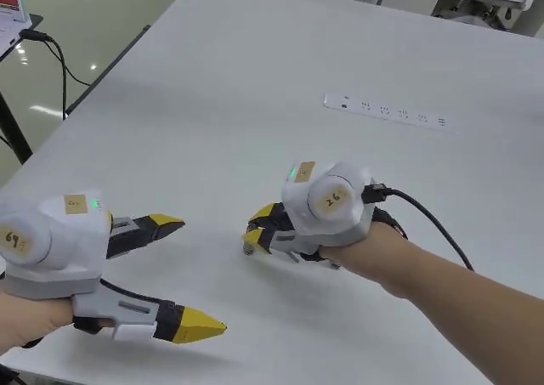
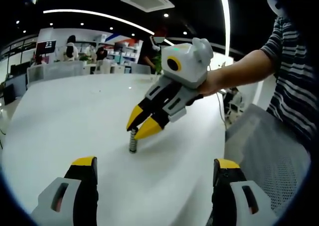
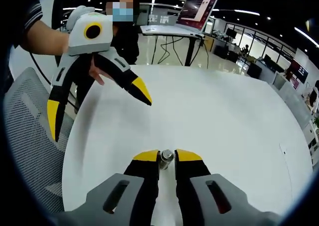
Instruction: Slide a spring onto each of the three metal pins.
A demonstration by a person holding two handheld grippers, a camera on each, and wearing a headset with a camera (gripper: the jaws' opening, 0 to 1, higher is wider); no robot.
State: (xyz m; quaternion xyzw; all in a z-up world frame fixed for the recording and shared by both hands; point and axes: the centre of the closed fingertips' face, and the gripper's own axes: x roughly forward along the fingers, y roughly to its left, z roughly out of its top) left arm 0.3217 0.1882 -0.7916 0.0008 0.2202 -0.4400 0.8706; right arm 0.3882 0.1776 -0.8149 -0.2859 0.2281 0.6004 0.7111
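Lower left: your left gripper [image 1: 194, 274], yellow-tipped jaws spread wide, empty, hovering above white table [image 1: 255, 79]. Centre: your right gripper [image 1: 253, 229], jaws pressed on small coiled metal spring [image 2: 133, 141] standing on table. Grip lightly, push straight down, no tilt. Spring's long axis vertical, top toward jaws.

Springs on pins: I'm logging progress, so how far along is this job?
Done: no finished pin is confirmable. In hand: the right gripper grips one upright spring on the table; a pin inside is unclear. The left gripper is open, empty. Left: probably most of the three.
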